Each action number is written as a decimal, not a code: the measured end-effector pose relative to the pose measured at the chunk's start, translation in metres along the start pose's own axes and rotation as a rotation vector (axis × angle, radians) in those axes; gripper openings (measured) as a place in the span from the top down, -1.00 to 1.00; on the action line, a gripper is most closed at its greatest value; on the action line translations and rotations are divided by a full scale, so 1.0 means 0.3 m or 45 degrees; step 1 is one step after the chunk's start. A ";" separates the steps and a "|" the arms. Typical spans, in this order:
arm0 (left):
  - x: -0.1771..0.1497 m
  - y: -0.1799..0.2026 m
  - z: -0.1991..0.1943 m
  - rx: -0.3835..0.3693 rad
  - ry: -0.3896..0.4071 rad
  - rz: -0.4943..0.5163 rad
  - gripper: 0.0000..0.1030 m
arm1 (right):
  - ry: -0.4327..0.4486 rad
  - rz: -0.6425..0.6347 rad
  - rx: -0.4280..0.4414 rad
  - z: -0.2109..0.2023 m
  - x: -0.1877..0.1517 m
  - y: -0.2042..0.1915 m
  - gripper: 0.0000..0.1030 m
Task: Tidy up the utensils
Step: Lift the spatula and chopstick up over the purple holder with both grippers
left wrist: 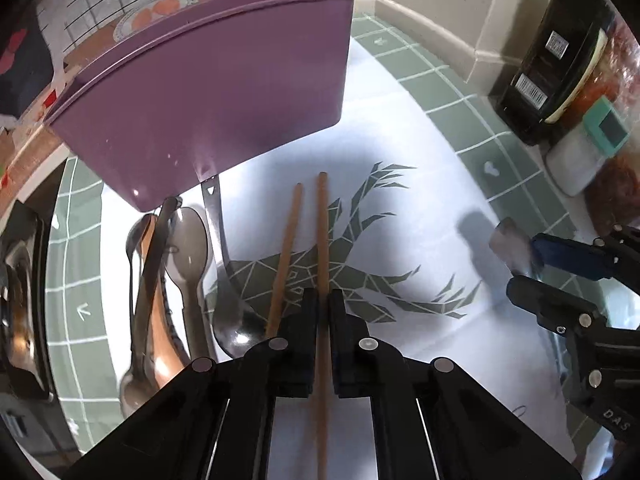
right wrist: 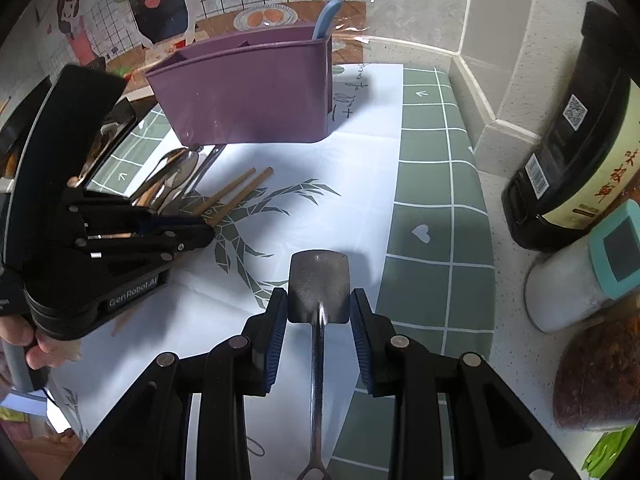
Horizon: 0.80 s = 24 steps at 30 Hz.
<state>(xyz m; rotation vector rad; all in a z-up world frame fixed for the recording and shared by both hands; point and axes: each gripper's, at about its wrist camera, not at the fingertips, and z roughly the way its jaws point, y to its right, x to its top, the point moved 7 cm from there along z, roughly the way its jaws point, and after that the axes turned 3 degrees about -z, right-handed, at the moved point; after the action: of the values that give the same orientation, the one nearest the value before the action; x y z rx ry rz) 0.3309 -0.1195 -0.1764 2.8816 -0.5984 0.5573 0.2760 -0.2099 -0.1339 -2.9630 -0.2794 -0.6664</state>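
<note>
A purple utensil holder (left wrist: 224,92) stands at the back of the mat; it also shows in the right wrist view (right wrist: 256,92), with a blue handle (right wrist: 326,20) sticking out of it. My left gripper (left wrist: 323,300) is shut on a wooden chopstick (left wrist: 322,232); a second chopstick (left wrist: 286,256) lies just left of it. Several metal spoons (left wrist: 186,248) and a ladle (left wrist: 230,312) lie to the left. My right gripper (right wrist: 319,300) has its jaws around the blade of a small metal shovel-shaped spoon (right wrist: 318,284), touching both its edges.
A white mat with a green checked border (right wrist: 432,184) covers the counter. A dark sauce bottle (right wrist: 576,136), a white shaker with a teal lid (right wrist: 580,272) and a jar of red chilli (right wrist: 600,376) stand at the right. A wall corner (right wrist: 492,92) rises behind.
</note>
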 end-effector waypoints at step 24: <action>-0.069 -0.088 -0.570 -0.115 0.642 -0.288 0.89 | 0.205 -0.067 0.068 -0.187 0.093 -0.088 0.44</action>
<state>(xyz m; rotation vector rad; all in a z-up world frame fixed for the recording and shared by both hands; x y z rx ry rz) 0.2682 -0.0515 -0.0285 2.5240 -0.2104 1.1288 0.2721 -0.1869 -0.0699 -2.8394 -0.3572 -0.8839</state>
